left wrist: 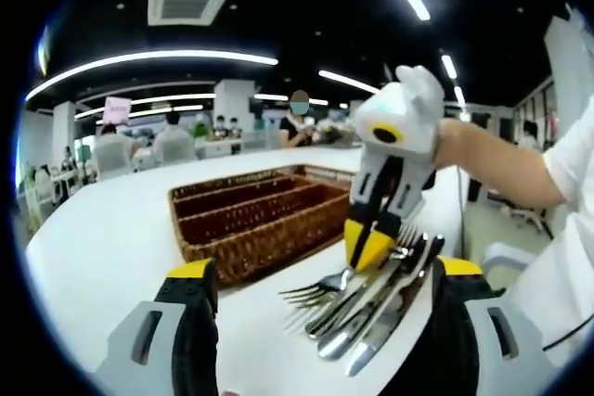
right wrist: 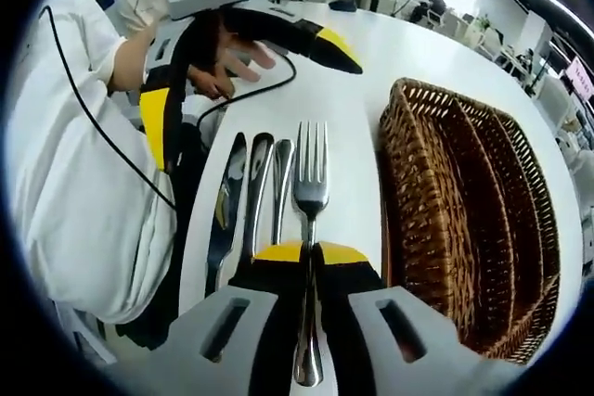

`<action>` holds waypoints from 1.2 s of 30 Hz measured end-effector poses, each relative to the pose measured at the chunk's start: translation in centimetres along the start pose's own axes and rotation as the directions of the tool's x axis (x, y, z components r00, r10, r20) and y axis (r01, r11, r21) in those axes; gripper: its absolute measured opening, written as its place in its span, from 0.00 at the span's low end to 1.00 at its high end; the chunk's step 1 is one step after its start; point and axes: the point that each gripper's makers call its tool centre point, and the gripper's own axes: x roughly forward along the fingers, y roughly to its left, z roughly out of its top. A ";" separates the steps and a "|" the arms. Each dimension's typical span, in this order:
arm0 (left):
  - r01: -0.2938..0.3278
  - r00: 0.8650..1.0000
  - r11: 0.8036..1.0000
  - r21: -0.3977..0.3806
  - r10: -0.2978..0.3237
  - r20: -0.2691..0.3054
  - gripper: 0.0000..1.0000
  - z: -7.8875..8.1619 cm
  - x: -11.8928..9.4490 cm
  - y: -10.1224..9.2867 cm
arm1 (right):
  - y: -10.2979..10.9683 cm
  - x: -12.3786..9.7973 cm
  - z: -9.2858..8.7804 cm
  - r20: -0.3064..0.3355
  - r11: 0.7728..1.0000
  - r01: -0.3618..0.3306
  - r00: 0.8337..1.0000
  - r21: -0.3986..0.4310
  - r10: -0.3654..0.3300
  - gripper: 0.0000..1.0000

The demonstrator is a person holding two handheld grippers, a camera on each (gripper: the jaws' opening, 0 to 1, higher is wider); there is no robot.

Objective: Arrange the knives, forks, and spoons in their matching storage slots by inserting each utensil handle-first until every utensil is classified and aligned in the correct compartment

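A fork (right wrist: 311, 183) lies tines-away on the white table (right wrist: 371, 53), and my right gripper (right wrist: 311, 252) is shut on its handle. In the left gripper view that right gripper (left wrist: 367, 249) reaches in from the right and pinches the fork (left wrist: 320, 287) at the top of a cutlery pile. A knife (right wrist: 225, 215) and two spoon-like pieces (right wrist: 258, 187) lie side by side left of the fork. My left gripper (left wrist: 323, 271) stands open, its jaws wide apart on either side of the pile (left wrist: 376, 308). The brown wicker tray (right wrist: 408, 183) has long, empty slots.
The wicker tray (left wrist: 200, 248) sits just beyond the cutlery, to its left in the left gripper view. A person's white sleeve (right wrist: 83, 164) and a black cable (right wrist: 102, 127) lie close to the table's edge. Seated people and other tables (left wrist: 176, 146) fill the background.
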 end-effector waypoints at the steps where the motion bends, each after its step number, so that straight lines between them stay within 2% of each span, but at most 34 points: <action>1: 0.000 1.000 1.000 0.000 0.000 0.000 0.97 0.0 0.0 0.0 | 0.0 0.0 0.0 -0.002 1.000 0.000 1.000 -0.002 0.000 0.03; 19: 0.000 1.000 1.000 -0.001 0.000 -0.011 0.97 -0.6 -0.2 -0.1 | 0.6 0.9 -0.4 -0.078 1.000 -0.027 0.997 -0.012 0.026 0.02; 36: -0.001 1.000 1.000 -0.008 0.001 -0.014 0.99 -0.9 -0.3 -0.3 | 0.8 1.4 -0.8 -0.115 0.999 -0.048 0.992 -0.007 0.047 0.02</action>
